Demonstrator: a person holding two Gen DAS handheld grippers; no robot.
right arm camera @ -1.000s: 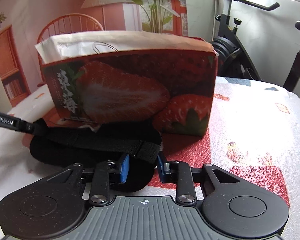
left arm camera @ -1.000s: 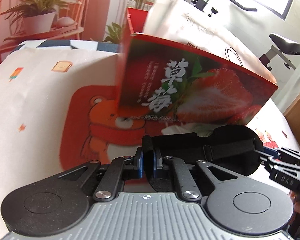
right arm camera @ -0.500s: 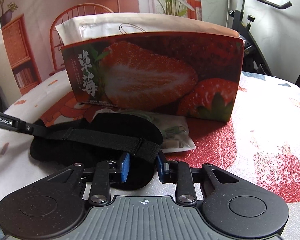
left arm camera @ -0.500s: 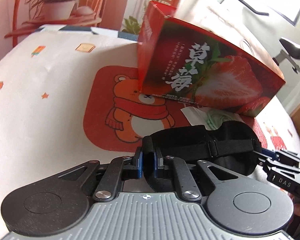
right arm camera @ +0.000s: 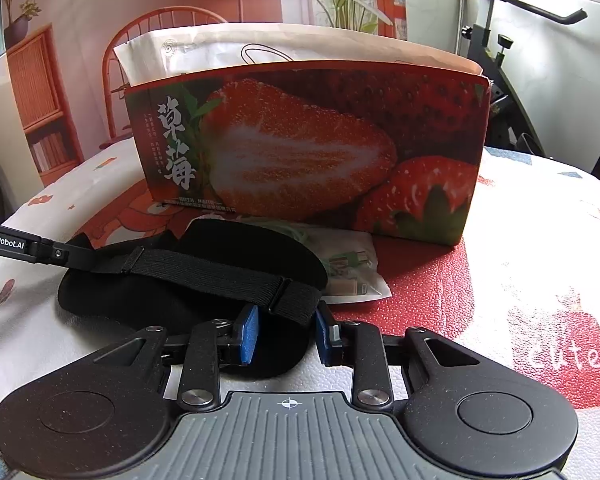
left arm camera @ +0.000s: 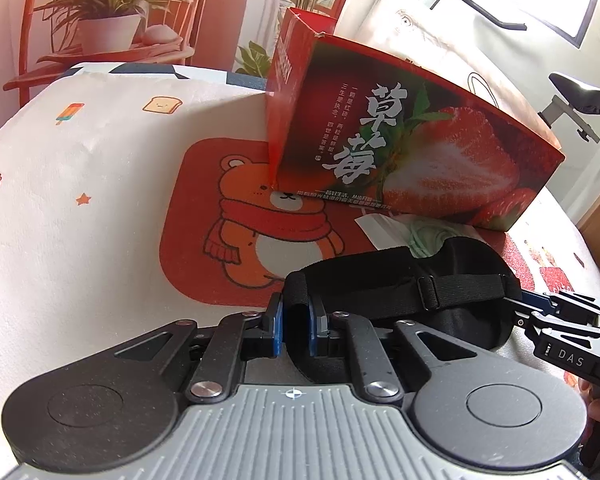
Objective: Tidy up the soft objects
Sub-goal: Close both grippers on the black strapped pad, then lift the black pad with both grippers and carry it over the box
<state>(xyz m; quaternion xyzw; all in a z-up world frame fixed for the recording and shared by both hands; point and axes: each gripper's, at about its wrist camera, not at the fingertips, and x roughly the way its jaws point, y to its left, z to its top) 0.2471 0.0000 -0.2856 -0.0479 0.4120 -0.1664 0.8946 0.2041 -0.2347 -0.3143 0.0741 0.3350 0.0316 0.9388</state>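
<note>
While both claws grip the black eye mask [left arm camera: 432, 280], one at each end, the step in hand looks like carrying or laying out the mask in front of the strawberry box [right arm camera: 312, 152] on the table [left arm camera: 80, 184]. The left claw [left arm camera: 296, 324] is pinched nearly shut on the mask's end where the strap loops round; the right claw [right arm camera: 286, 332] stands narrow, its blue pads [right arm camera: 247, 334] closed on the opposite end, strap and cloth together.

The mask hangs low between them, just over the tablecloth or resting on it; I cannot tell which. It sits near the box's front face and partly covers a clear packet [right arm camera: 348, 268] with a green cord inside.

It is soft padded cloth, matte black, curved like a wide oval, with an elastic strap [right arm camera: 220, 272] and a slider buckle stretched across its back. It sags and folds where gripped.

If the box is where it belongs, the next move calls for both hands to lift together, keep the cloth taut enough not to snag the packet, clear the box's front edge, and lower it inside beside the white paper bag [right arm camera: 260, 48] that sticks out of the top.
</note>
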